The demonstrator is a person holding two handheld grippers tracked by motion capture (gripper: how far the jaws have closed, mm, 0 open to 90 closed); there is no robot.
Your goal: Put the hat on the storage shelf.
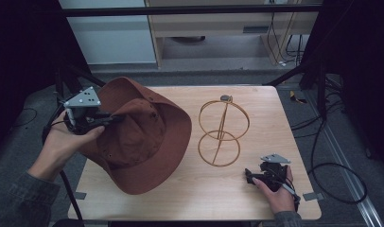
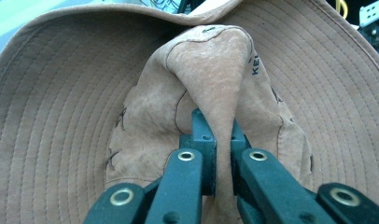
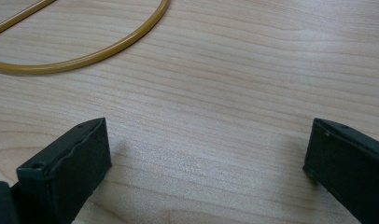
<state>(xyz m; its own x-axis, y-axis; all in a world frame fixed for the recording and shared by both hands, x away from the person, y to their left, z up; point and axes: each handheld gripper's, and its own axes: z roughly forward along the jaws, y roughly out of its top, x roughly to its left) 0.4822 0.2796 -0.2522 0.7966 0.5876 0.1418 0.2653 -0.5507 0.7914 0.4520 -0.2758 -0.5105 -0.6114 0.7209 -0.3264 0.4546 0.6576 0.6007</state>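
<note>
Hat gripped at left, wire stand waiting at centre, right tool idle.

We find the left gripper (image 2: 214,140) with jaws pinched tight on a fold of the brown hat's (image 1: 138,132) soft, stitched cloth crown, wide brim drooping over the left of the wooden surface (image 1: 256,198). We judge the next move: carry it onto the thin, two-ringed wire stand (image 1: 222,132). The right gripper (image 3: 206,154) rests with jaws wide apart, holding nothing.

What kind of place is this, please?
Probably a lab or recording workshop, not a home: a light wooden table framed by black metal struts, loose black cables on the grey floor, and a brown wide-brimmed fabric hat beside a gold wire stand.
</note>
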